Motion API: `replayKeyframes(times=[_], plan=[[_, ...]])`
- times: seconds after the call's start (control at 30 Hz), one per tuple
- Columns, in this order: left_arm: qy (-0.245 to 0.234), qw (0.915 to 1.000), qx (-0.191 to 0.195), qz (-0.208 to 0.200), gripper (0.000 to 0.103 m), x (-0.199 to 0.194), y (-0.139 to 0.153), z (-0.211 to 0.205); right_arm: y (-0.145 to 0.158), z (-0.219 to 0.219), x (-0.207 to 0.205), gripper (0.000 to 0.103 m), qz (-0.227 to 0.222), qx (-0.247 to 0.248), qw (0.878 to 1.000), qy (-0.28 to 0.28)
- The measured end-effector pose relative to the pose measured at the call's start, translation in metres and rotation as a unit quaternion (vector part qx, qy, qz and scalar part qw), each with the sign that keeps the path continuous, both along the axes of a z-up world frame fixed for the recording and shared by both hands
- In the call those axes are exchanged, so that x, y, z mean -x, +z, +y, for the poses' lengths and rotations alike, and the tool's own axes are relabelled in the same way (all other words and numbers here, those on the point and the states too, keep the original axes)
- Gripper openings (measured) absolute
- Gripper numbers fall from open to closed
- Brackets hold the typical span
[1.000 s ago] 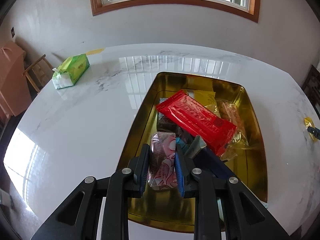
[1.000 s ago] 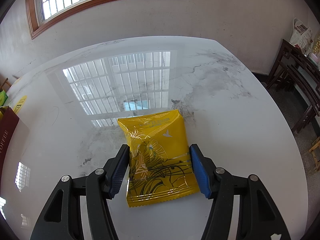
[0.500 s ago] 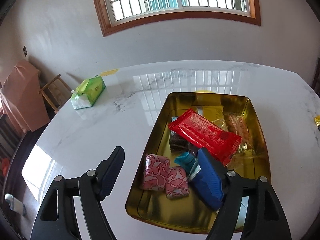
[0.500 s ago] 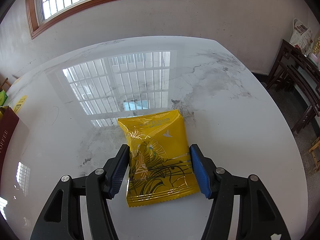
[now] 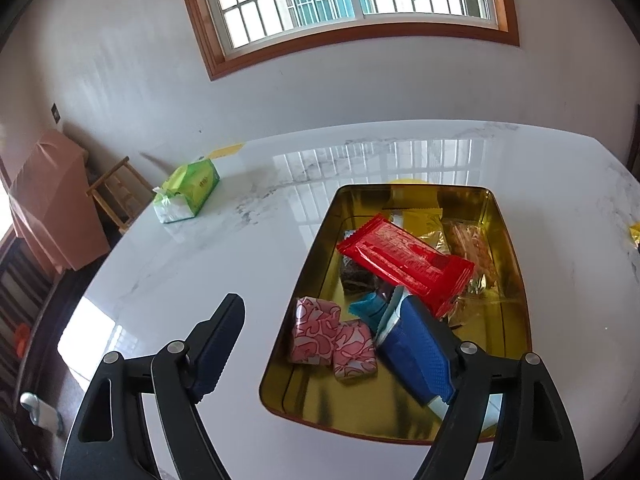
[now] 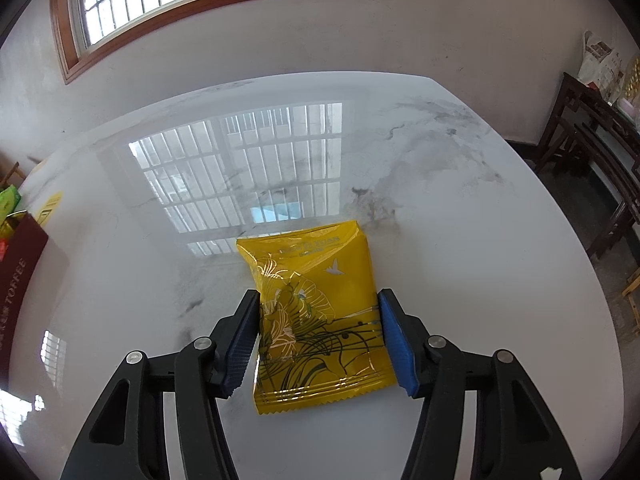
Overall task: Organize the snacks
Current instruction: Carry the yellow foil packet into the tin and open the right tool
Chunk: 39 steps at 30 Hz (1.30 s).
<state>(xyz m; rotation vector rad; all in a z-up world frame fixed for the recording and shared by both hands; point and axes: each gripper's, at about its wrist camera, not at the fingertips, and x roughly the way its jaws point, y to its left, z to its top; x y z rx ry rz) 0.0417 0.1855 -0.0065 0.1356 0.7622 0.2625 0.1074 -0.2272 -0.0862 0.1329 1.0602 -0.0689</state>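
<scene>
Left wrist view: our left gripper (image 5: 320,340) stood wide open and held nothing, one finger over the bare marble table (image 5: 192,264), the other over the gold tray (image 5: 316,248). The pink packet (image 5: 334,342) lay free in the tray's near end, beside a teal wrapper (image 5: 366,310); a red pack (image 5: 404,258) lay across the other snacks. A green tissue pack (image 5: 188,192) sat well apart on the table.

Right wrist view: our right gripper (image 6: 318,334) straddled the yellow packet (image 6: 316,312), which lay flat on the table. Both pads appeared to touch its edges, the jaws partly open; we could not tell whether they gripped it.
</scene>
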Motion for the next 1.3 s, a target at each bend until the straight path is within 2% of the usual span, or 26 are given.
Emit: replayKeyframes(times=[0.1, 0.3, 0.5, 0.73, 1.03, 1.3], plan=[[-0.001, 1.0, -0.008, 0.002, 0.081, 0.004, 0.001, -0.003, 0.004, 0.007, 0.008, 0.055, 0.0, -0.03, 1.0, 0.002], [0.004, 0.9998, 0.013, 0.013, 0.081, 0.008, -0.002, 0.002, 0.013, 0.035, 0.024, 0.055, -0.001, -0.104, 0.994, 0.023], [0.016, 0.9994, 0.022, 0.022, 0.083, 0.012, -0.004, 0.008, 0.04, 0.079, 0.029, 0.055, -0.019, -0.15, 0.986, 0.069], [0.026, 0.9993, 0.022, 0.018, 0.084, 0.018, -0.004, 0.015, 0.075, 0.14, 0.023, 0.055, -0.039, -0.196, 0.971, 0.132], [0.04, 0.9986, 0.023, 0.024, 0.085, 0.024, -0.008, 0.027, 0.102, 0.227, 0.004, 0.055, -0.044, -0.213, 0.952, 0.216], [0.058, 0.9977, 0.021, 0.027, 0.085, 0.03, -0.013, 0.045, 0.098, 0.282, -0.014, 0.055, -0.027, -0.21, 0.942, 0.259]])
